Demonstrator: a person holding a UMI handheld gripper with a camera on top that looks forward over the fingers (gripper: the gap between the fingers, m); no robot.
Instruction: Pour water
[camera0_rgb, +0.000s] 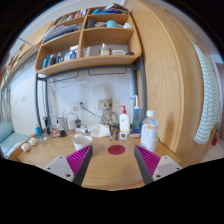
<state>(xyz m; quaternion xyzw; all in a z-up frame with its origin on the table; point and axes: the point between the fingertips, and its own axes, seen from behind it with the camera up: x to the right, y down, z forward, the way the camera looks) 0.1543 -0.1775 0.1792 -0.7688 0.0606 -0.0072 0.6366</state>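
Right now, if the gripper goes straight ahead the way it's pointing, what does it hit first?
Probably the small dark red disc lying on the wooden table, just ahead of the open gripper. Beyond it stand a white pump bottle and a clear bottle, though depth is hard to judge.

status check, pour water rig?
Gripper open, empty, above desk. Clear bottle ahead, beyond right finger, upright. Round red coaster between; path unobstructed.
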